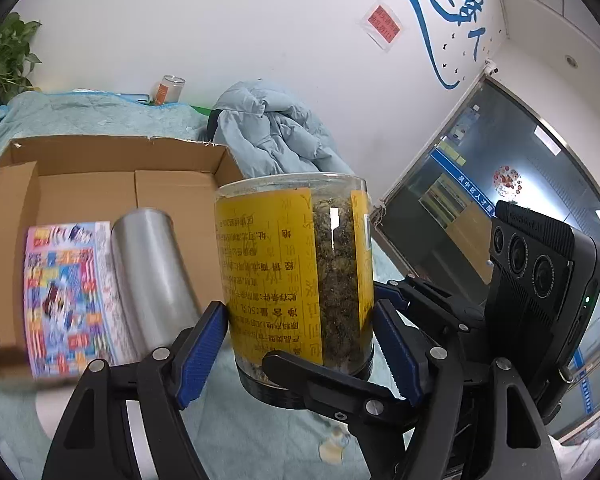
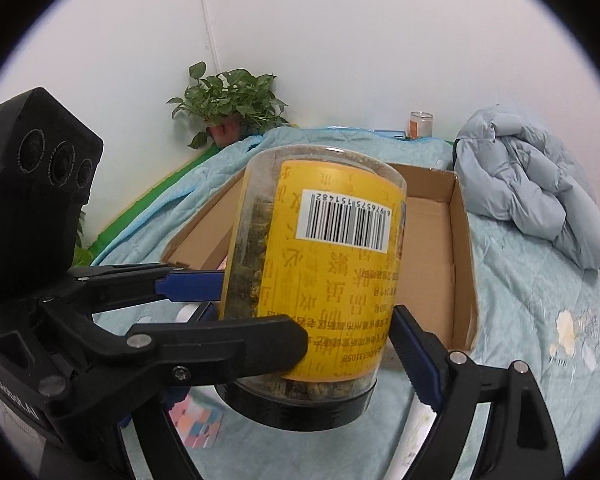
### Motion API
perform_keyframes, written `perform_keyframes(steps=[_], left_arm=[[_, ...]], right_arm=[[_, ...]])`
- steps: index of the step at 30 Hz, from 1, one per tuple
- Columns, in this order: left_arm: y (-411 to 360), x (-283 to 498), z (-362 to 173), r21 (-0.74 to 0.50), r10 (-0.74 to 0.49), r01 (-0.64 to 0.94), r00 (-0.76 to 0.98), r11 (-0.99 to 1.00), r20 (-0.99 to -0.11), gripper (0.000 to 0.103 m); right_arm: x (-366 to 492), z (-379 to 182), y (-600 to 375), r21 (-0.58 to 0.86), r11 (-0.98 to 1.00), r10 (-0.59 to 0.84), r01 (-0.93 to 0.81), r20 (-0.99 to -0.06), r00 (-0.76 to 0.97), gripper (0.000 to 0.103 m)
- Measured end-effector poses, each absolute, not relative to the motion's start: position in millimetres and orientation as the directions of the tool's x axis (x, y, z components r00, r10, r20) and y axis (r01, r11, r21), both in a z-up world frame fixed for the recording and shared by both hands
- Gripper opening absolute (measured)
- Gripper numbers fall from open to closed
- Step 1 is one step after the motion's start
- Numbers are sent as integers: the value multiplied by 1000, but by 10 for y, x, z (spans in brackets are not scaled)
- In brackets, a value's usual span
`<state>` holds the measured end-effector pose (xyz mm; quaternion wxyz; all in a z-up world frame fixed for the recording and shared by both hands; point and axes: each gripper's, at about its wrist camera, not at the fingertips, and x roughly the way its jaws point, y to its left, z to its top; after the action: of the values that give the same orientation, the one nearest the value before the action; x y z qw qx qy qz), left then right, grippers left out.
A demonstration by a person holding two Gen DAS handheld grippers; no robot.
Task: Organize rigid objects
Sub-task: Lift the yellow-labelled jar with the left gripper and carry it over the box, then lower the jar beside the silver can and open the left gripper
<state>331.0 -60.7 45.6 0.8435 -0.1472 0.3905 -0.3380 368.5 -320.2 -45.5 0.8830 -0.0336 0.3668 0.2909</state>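
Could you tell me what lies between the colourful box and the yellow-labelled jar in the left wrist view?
A silver metal can lies in the cardboard box, right beside the colourful box, between it and the yellow-labelled jar. The left wrist view shows this.

The clear yellow-labelled jar (image 2: 320, 280) is hiding the brown cardboard box's (image 2: 460, 264) interior at frame centre; its label text is blurring.

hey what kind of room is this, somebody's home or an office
Probably an office or lab corner set up as a bedroom: a quilted blue bedspread with a puffy jacket on it, yet blue wall lettering and a glass door.
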Motion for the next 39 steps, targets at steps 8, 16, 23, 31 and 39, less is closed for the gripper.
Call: perform_keyframes(steps=[8,16,23,31,39], left_arm=[[-787,4000,118,-550,-672,387,399,740,-624,72],[-977,4350,-409,-553,-632,308,321,774,-705,66],[-1028,4369,-500,-556,-626,289,310,779,-716,63],[-667,3908,-245,-508,-575,275,468,816,-670,69],[-181,2872,124,-419,-450,226,681,880,-578,92]], right_arm=[[4311,-698,-3238,206,826,481,-525,-744,464,86],[4660,-1247,-3317,286,827,468,-484,-827,312,86],[4830,-1514,-3360,342,846,463,-410,-852,243,87],[4560,-1331,-3345,182,892,352,-414,-854,383,88],[3473,-636,-3646,347,872,485,-346,-708,513,89]])
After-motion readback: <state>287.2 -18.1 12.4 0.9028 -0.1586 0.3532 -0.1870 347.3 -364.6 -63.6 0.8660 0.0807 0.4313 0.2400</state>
